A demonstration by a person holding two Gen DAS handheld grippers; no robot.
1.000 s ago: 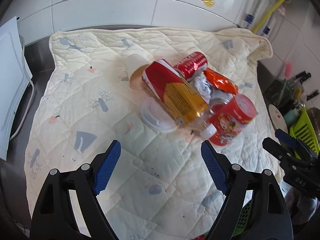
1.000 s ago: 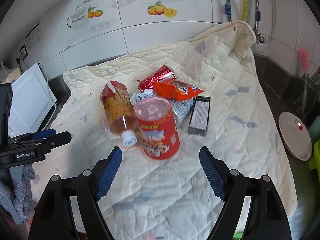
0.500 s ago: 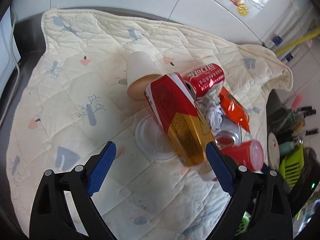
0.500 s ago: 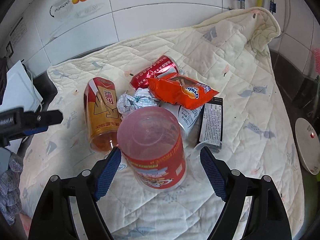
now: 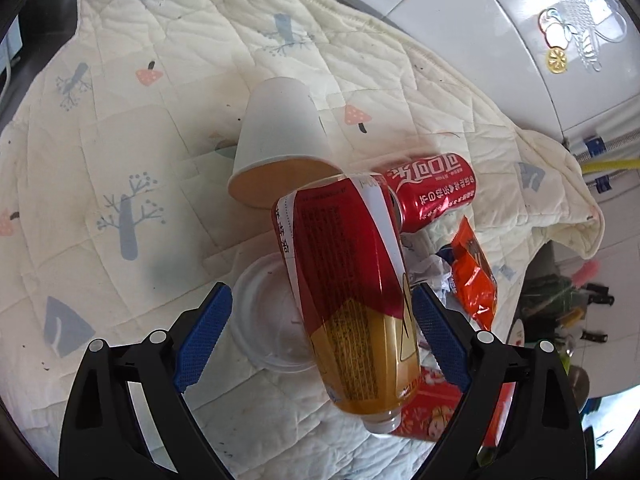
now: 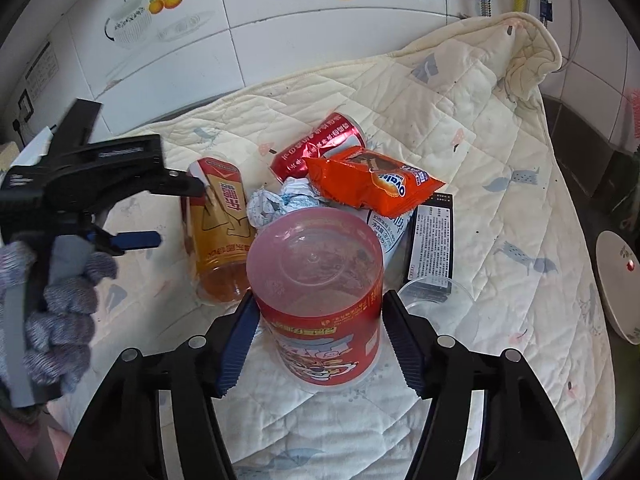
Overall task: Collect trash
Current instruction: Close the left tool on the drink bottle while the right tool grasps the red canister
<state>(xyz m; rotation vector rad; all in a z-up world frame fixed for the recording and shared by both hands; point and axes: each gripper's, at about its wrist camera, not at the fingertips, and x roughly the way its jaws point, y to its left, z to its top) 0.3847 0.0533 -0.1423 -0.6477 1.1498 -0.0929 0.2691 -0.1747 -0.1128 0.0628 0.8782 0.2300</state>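
The right gripper [image 6: 316,344] is seen closing around the red tub [image 6: 320,300] on the quilt [image 6: 480,120], its jaws having just narrowed until both blue pads meet the tub's sides. At nine o'clock the left gripper [image 5: 322,340] is held wide, unclenched, straddling the tea bottle [image 5: 352,300] without contact. Farther off, at twelve, a red can [image 6: 320,140], chip bag [image 6: 372,184], crumpled paper [image 6: 280,200] and paper cup [image 5: 280,132] are piled.

Ahead of the right hand-held gripper [image 6: 316,336], a red tub [image 6: 320,300] fills the gap between its fingers; wrappers [image 6: 372,184], cans and a bottle [image 6: 220,232] crowd beyond. To its right, bare quilt [image 6: 500,200] lies open.
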